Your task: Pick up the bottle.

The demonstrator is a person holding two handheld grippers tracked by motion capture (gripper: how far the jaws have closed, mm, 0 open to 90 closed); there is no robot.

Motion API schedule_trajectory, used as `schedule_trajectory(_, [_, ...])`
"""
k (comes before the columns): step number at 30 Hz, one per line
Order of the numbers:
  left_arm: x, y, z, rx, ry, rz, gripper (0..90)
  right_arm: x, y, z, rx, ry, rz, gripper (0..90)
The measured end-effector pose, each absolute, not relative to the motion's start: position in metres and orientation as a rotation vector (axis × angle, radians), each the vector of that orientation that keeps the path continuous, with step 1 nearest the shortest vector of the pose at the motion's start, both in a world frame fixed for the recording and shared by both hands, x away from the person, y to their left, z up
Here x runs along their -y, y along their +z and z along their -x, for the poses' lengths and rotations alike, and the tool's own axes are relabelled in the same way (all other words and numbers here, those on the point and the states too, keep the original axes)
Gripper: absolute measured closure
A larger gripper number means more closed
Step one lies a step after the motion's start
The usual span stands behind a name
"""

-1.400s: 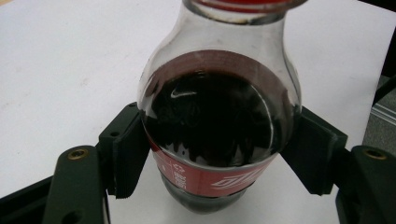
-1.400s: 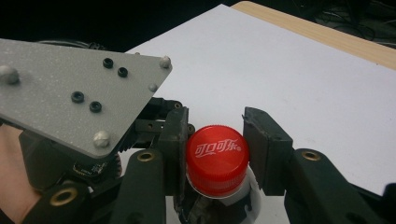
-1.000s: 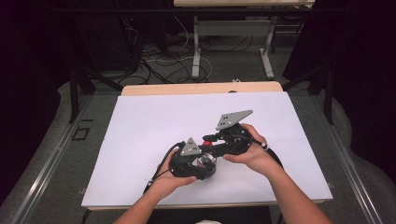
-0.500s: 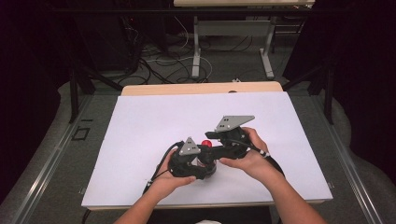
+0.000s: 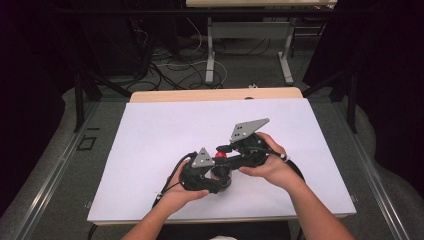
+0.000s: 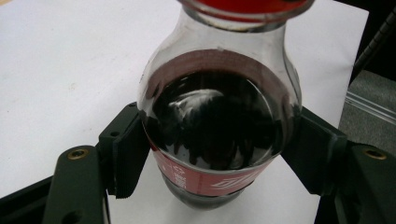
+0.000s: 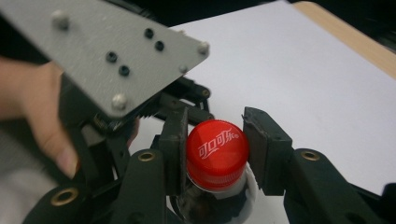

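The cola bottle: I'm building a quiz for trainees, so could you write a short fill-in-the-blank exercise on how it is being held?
1. The left gripper is shut on the bottle at its ____.
2. The right gripper has its jaws around the bottle's ____ cap.
3. The liquid in the bottle is ____ in colour.
4. The table under the bottle has a ____ top.

Missing words: body; red; dark; white
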State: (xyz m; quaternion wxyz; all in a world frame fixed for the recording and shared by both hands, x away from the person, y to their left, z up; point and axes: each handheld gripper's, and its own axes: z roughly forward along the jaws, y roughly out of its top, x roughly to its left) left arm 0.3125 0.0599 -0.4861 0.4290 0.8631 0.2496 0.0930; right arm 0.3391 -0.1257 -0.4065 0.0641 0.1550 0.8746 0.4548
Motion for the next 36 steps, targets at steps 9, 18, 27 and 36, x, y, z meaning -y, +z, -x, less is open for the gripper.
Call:
schedule_trajectory(9, [-0.062,-0.484,-0.314,-0.651,0.229,-2.148,29.9,0.126,-0.408,-0.334,-2.539,1.378,-0.632,47.3])
schedule_trajectory(18, [-0.062,-0.484,-0.314,-0.681,0.236,-2.133,29.9,0.115,-0.411,-0.321,-2.420,1.340,-0.825,46.9])
schedule_trajectory(27, [-0.064,-0.482,-0.314,-0.666,0.225,-2.157,29.9,0.114,-0.408,-0.323,-2.471,1.335,-0.799,61.2])
schedule_trajectory(36, [-0.061,-0.482,-0.312,-0.649,0.221,-2.144,29.9,0.124,-0.402,-0.344,-2.674,1.351,-0.499,61.4])
